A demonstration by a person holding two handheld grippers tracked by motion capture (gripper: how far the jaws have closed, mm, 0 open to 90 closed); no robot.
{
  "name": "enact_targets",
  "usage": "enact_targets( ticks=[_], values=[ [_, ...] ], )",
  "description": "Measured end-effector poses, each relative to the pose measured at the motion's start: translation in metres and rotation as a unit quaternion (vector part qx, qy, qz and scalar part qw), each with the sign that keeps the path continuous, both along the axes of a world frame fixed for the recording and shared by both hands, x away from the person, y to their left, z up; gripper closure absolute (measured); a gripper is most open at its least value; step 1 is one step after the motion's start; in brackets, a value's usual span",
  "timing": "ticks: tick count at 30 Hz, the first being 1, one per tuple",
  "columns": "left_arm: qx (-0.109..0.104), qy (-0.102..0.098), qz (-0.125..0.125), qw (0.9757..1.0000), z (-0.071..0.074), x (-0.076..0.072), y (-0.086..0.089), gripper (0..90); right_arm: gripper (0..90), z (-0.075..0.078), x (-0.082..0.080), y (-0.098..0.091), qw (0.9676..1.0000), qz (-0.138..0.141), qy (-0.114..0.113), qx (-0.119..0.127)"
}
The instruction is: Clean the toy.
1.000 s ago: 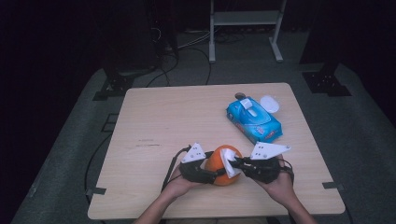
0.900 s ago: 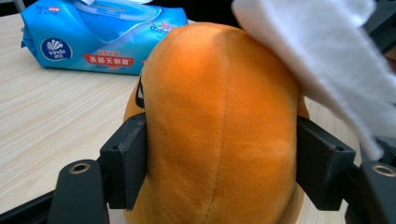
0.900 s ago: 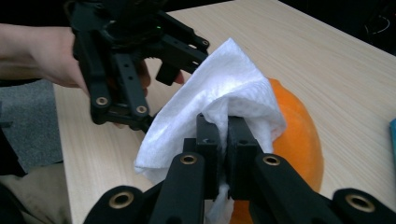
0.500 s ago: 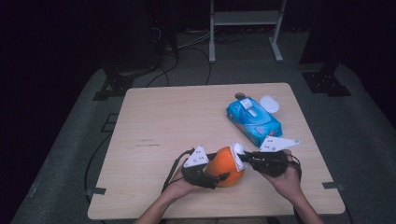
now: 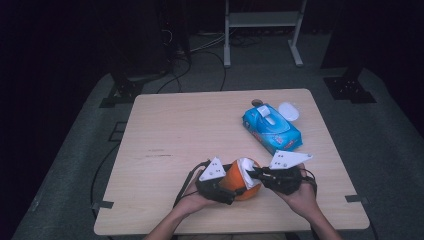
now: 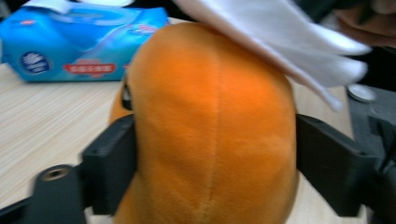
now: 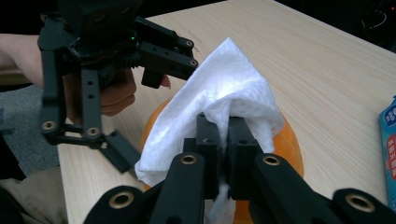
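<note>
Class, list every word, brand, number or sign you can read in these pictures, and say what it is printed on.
Blue tissue pack: a red band of print and a round dark-blue logo, both too blurred to read.
Same pack in the high view: print too small to read.
Orange plush toy, white tissue, table: no text.

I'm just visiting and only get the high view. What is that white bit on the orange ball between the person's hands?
Observer: In the right gripper view it is a white tissue, pinched in the shut jaws of the right tool.
Visitor: And the orange ball?
Observer: The left gripper view shows it is a plush toy with a seam down its middle.
Visitor: Is the other tool squeezing it?
Observer: The jaws of the left tool touch both sides of the toy, and they have just been opening.
</note>
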State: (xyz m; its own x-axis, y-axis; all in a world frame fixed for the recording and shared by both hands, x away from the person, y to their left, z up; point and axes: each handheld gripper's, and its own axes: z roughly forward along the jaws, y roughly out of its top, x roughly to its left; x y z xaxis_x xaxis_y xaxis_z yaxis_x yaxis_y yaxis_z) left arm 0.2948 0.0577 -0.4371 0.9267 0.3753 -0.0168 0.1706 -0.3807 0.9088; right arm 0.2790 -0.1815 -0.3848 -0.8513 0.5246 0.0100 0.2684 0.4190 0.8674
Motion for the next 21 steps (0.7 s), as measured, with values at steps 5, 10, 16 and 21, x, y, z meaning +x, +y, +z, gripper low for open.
enact_targets(
  ticks=[5, 10, 16, 21],
  values=[
    [0.008, -0.012, 0.006, 0.9999, 0.001, -0.001, 0.001, 24.7, 85.1, 0.0, -0.001, -0.001, 1.0, -0.002, 0.0, 0.0],
    [0.02, -0.031, 0.002, 0.9993, 0.001, -0.007, -0.007, 28.5, 85.1, 0.006, -0.009, 0.012, 0.9995, 0.021, -0.016, -0.015],
    [0.018, -0.038, -0.013, 0.999, -0.001, -0.009, -0.007, 28.8, 85.1, 0.007, -0.001, -0.003, 0.9998, -0.005, -0.014, -0.01],
    [0.009, -0.027, -0.008, 0.9996, -0.002, -0.007, -0.007, 22.3, 85.1, 0.004, 0.002, -0.017, 0.9994, -0.028, -0.009, -0.017]
  ],
)
